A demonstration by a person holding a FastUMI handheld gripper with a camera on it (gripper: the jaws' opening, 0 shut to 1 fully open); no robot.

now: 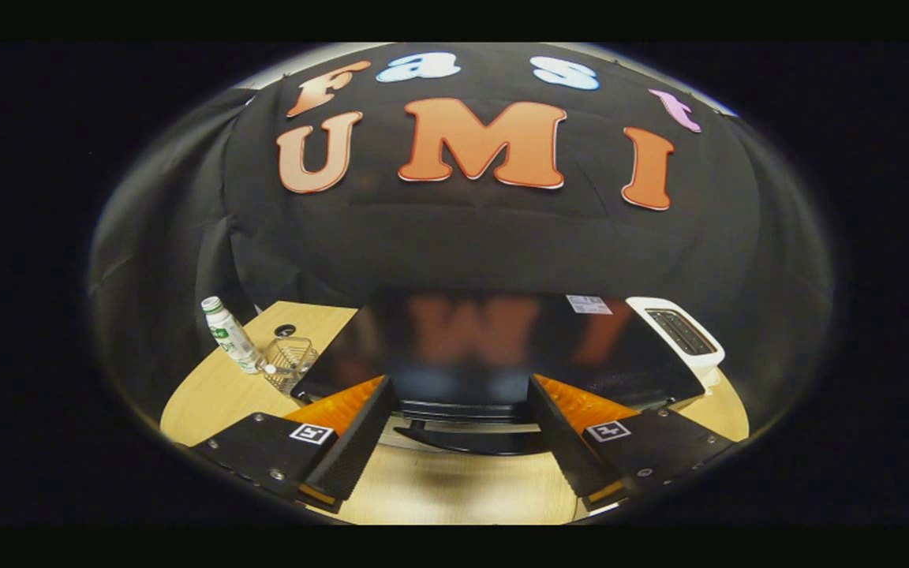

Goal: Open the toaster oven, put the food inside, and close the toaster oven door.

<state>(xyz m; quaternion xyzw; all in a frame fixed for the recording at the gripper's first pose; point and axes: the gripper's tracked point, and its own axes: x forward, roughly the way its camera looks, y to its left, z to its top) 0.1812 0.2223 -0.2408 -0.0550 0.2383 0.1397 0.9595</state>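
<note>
Gripper (458, 410) fingers spread wide, holding nothing, above the glossy black toaster oven (494, 347) on the light wooden table (218, 394). Door handle (466, 440) lies between the fingers. White plastic bottle (230, 335) stands left, touching a clear wire basket (290, 363).

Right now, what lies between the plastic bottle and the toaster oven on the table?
In the gripper view, a small clear basket stands between the bottle and the toaster oven. The gripper is open above the oven.

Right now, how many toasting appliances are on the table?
2. The black toaster oven sits just ahead of the open gripper, its handle between the fingers; the white slot toaster stands beside it, beyond the right finger. Others may be hidden behind the oven.
</note>
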